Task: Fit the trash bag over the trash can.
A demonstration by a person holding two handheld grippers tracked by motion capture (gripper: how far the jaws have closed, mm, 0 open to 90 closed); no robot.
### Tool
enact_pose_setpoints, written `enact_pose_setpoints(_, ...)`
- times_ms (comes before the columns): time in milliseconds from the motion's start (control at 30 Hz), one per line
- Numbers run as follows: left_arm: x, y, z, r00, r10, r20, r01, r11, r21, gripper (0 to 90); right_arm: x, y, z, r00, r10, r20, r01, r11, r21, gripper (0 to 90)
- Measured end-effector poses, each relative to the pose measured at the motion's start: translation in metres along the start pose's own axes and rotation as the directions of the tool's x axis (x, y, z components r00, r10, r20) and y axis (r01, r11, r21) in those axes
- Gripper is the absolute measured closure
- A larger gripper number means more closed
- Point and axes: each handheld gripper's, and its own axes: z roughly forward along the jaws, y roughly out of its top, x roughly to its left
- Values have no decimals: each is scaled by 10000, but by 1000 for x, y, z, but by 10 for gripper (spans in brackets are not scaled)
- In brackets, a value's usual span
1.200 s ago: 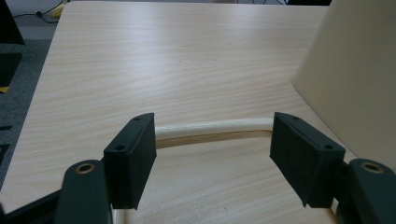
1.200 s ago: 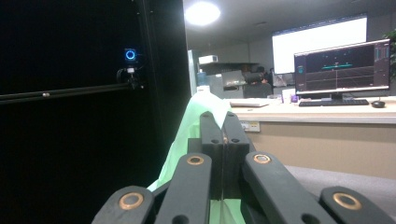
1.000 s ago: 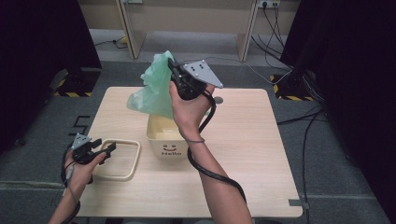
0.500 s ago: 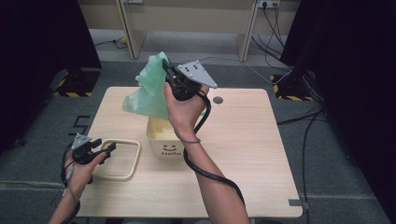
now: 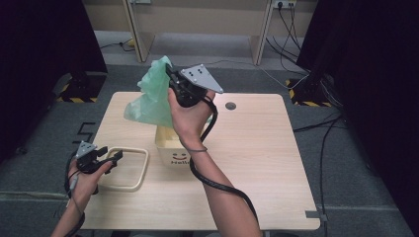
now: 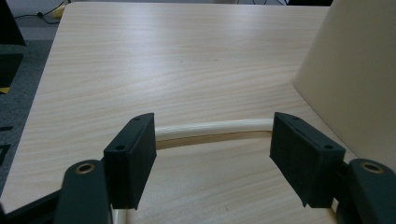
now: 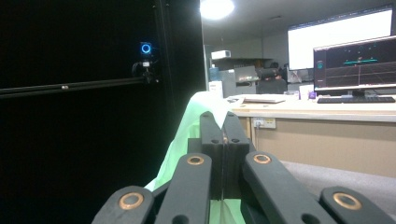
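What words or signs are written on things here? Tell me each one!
"Hello": partly hidden, under a smiley face, on the cream square bin.
Screens on the far desk monitors: too small and blurred to read.
No other writing shows.

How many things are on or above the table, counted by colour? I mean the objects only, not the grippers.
Green: 1, the plastic bag, held up by the right gripper
Cream: 2, the small bin and the loose rectangular frame by the left gripper
Total: 3
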Motion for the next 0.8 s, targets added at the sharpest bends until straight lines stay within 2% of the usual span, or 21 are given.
enact_pose_setpoints(800,-1,0,1,10000,30,19,-30,10000,18,307,14,-6,9,9995,-12,-324,18,9999,166,900)
